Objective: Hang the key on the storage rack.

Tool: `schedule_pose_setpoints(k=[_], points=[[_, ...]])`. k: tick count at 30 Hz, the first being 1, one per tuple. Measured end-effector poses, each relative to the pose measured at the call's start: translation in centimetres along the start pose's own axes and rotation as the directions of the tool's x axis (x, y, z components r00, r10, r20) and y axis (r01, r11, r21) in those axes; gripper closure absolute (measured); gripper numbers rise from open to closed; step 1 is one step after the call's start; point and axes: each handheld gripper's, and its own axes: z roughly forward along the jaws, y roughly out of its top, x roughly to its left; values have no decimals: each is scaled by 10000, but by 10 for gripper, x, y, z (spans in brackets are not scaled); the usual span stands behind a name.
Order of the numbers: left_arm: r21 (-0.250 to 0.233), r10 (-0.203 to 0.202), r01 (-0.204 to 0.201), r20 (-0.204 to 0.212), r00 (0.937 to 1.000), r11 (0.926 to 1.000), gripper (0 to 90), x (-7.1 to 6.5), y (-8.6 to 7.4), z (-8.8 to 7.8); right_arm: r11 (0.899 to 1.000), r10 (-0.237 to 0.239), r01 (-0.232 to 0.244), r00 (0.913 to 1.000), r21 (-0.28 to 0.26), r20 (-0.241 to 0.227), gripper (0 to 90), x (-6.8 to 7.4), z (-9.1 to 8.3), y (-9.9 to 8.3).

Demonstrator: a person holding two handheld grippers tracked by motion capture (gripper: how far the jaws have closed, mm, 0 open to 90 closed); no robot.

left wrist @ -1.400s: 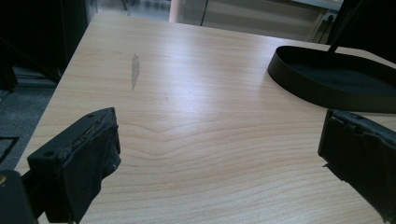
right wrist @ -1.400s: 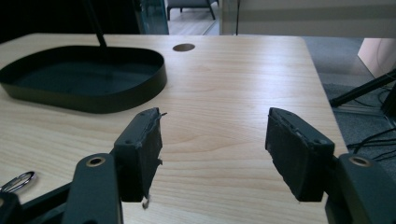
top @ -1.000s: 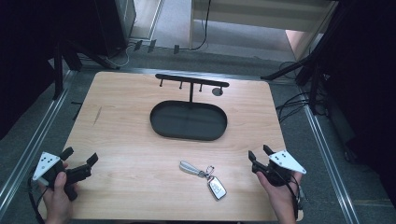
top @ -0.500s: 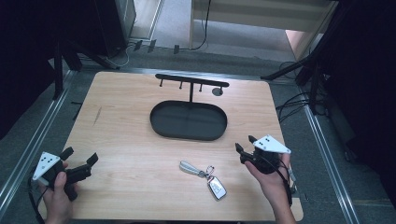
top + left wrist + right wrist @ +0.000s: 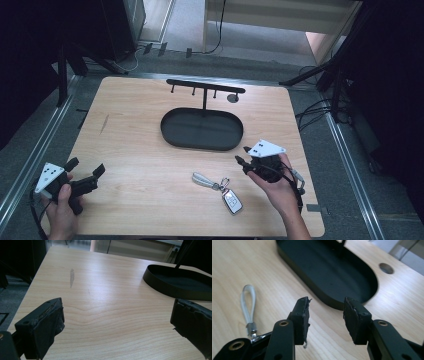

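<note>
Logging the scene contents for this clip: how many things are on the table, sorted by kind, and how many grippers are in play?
Key fob with grey strap: 1
Black oval tray with hook stand: 1
Handheld grippers: 2, the left gripper and the right gripper, both with nothing between the jaws
Total: 4

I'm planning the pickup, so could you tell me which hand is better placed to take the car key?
Probably the right. The right tongs, open and empty, hover beside the car key and its strap; the left tongs sit at the table's far-left edge.
</note>
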Motion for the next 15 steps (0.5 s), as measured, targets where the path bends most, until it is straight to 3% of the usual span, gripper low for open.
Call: schedule_pose_setpoints(k=[2,7,11,15], points=[[-3,-2,2,-5,10000,10000,0,0,0,0,9996,-226,233,9991,173,-357,560,8,7,4],[0,-4,4,7,10000,10000,0,0,0,0,9971,-193,296,9895,704,-1434,597,19,19,10],[-9,-1,1,6,10000,10000,0,0,0,0,9940,-181,379,9823,1027,-1865,618,24,27,11],[-6,-5,5,16,10000,10000,0,0,0,0,9892,-80,435,9694,1398,-2452,644,32,38,12]])
